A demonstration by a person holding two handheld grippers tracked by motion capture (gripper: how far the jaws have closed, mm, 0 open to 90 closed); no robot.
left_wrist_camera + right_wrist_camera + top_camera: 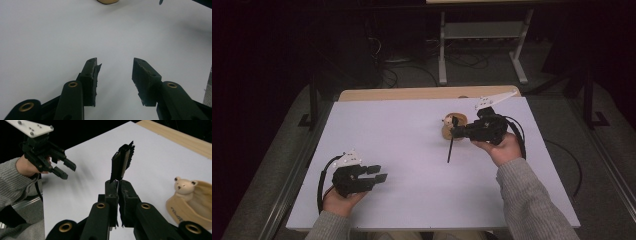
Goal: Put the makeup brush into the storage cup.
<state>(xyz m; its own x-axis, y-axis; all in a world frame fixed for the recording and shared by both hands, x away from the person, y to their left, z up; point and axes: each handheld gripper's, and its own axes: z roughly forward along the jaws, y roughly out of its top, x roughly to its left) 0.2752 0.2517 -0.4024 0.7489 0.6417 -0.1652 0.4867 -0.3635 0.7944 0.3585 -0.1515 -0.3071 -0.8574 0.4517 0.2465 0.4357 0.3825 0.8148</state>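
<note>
Your right gripper (pixel 117 186) has its 2 jaws clamped tight on the handle end of a slim black plastic comb (pixel 122 162); your left gripper (pixel 115 72) has its 2 jaws apart w/ nothing between them.

In the high view, the right gripper (pixel 455 131) sits at the far right of the white table top (pixel 402 150), held in your right hand (pixel 502 147), grey knit sleeve behind it. The comb (pixel 451 147) hangs down from the jaws, long & thin, its lower tip close to the table; can't tell if it touches. Just beside the gripper, on its far side, is a pale wooden dish w/ a small bear figure on its rim (pixel 453 126). In the right gripper view the comb stands up from the jaws, teeth showing along 1 edge, and the wooden bear dish (pixel 190 203) lies off to the right, apart from the comb.

Your left gripper (pixel 372 176) rests near the front left of the table, well apart from comb & dish, pointing across the bare surface.

Step in hand, as I judge it: the comb is gripped and lifted, being carried near the dish. Next move prob. calls for a steady grip, then lining the comb up over wherever it goes before loosening the jaws. Left side looks idle.
</note>
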